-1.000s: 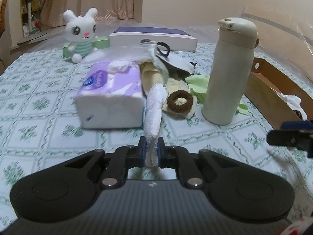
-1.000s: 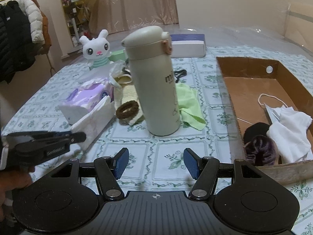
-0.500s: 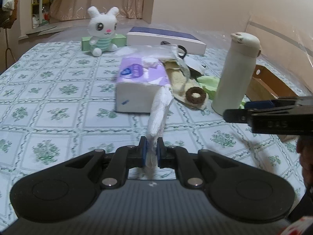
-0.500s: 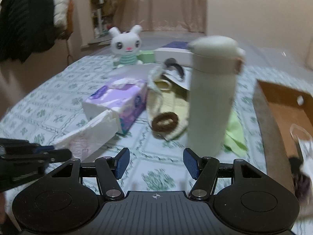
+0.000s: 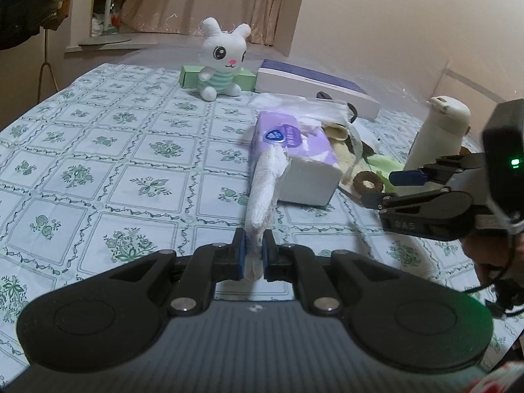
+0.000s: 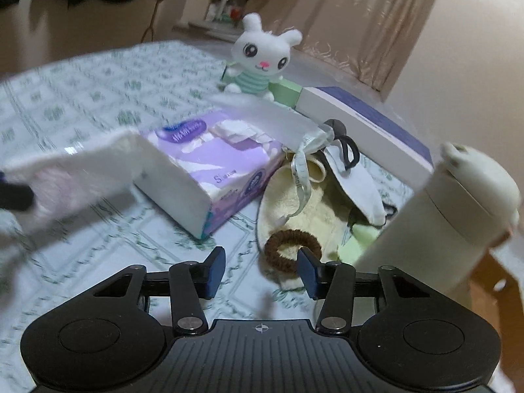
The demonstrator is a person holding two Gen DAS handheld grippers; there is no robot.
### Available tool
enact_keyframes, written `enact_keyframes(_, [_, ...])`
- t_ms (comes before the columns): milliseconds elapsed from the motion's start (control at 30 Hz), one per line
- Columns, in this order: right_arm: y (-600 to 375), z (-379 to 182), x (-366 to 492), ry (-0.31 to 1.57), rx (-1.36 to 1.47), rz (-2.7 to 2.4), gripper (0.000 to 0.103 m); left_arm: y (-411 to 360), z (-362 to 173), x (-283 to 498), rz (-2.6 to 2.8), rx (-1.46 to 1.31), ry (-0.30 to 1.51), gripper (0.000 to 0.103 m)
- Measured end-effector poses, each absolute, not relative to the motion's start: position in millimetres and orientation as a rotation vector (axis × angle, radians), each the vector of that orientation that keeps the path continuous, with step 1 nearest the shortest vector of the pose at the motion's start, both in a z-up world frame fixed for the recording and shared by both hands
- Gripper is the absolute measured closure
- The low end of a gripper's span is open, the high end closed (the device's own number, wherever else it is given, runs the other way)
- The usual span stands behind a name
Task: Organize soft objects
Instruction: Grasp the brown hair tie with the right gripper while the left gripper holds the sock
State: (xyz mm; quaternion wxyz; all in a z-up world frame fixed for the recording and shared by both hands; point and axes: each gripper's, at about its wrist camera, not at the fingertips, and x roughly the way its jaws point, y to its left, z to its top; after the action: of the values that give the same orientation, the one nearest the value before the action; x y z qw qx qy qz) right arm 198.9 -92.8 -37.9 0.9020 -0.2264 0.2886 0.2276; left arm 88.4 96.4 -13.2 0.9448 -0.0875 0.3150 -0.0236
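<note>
My left gripper (image 5: 252, 251) is shut on a white tissue (image 5: 263, 190) and holds it above the table, in front of the purple tissue pack (image 5: 288, 150). The tissue also shows at the left of the right wrist view (image 6: 82, 170). My right gripper (image 6: 260, 275) is open and empty, close to a brown hair tie (image 6: 291, 249) lying on a cream cloth (image 6: 314, 209). It shows at the right of the left wrist view (image 5: 409, 183). A white plush rabbit (image 5: 224, 57) sits at the back.
A cream bottle (image 6: 439, 222) stands at the right. A white-and-blue flat box (image 5: 314, 88), a green box (image 5: 193, 77), a green cloth (image 5: 383, 165), a white mask with black straps (image 6: 357, 177) and a cardboard box edge (image 6: 491, 281) are nearby. Green-patterned tablecloth (image 5: 98, 150) covers the table.
My left gripper has drawn back and turned left with the tissue. My right gripper has moved left and forward, toward the hair tie and tissue pack; the bottle now sits at its right.
</note>
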Motion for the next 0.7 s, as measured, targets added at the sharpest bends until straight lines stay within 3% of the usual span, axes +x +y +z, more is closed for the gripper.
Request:
enact_keyframes(367, [-63, -71, 225, 0.618, -0.721, 0.429, 0.075, 103, -27, 91, -0.054, -0.214, 0.666, 0.095])
enact_keyframes(500, [-57, -78, 227, 0.613, -0.783, 0.406, 0.092, 104, -28, 91, -0.055, -0.219, 0.667, 0.095])
enact_keyframes(700, [-62, -74, 221, 0.601, -0.77, 0.392, 0.095, 104, -27, 90, -0.054, -0.22, 0.667, 0.095])
